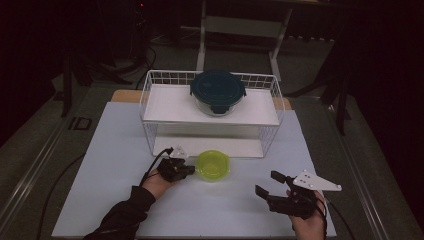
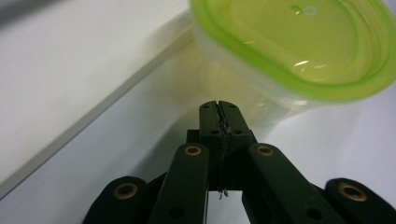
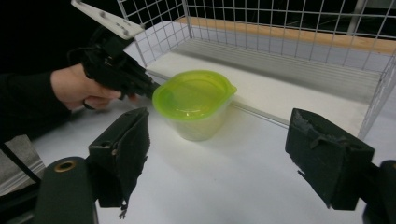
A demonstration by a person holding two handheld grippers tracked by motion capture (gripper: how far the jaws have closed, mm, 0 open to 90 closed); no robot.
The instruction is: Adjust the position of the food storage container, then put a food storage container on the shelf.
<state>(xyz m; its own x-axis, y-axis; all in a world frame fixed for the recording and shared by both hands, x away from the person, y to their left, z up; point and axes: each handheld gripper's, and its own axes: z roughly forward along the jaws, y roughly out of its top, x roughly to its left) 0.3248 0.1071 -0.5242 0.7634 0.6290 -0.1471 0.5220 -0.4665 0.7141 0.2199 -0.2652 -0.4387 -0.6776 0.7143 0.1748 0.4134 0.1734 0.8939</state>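
A small clear container with a lime-green lid (image 1: 213,165) (image 2: 289,51) (image 3: 194,100) stands on the white table in front of the wire rack. My left gripper (image 1: 189,170) (image 2: 219,106) (image 3: 154,88) lies just left of it, jaws shut together with nothing between them. Its tips are right at the container's rim; whether they touch it I cannot tell. My right gripper (image 1: 267,182) (image 3: 224,149) hovers at the front right, well apart from the container. It points toward the container with its jaws wide open and nothing between them.
A white wire rack (image 1: 150,100) (image 3: 280,28) stands behind the container. On its upper shelf sits a glass container with a dark teal lid (image 1: 217,92). The rack's white base board (image 2: 70,70) lies close beside my left gripper. Dark floor surrounds the table.
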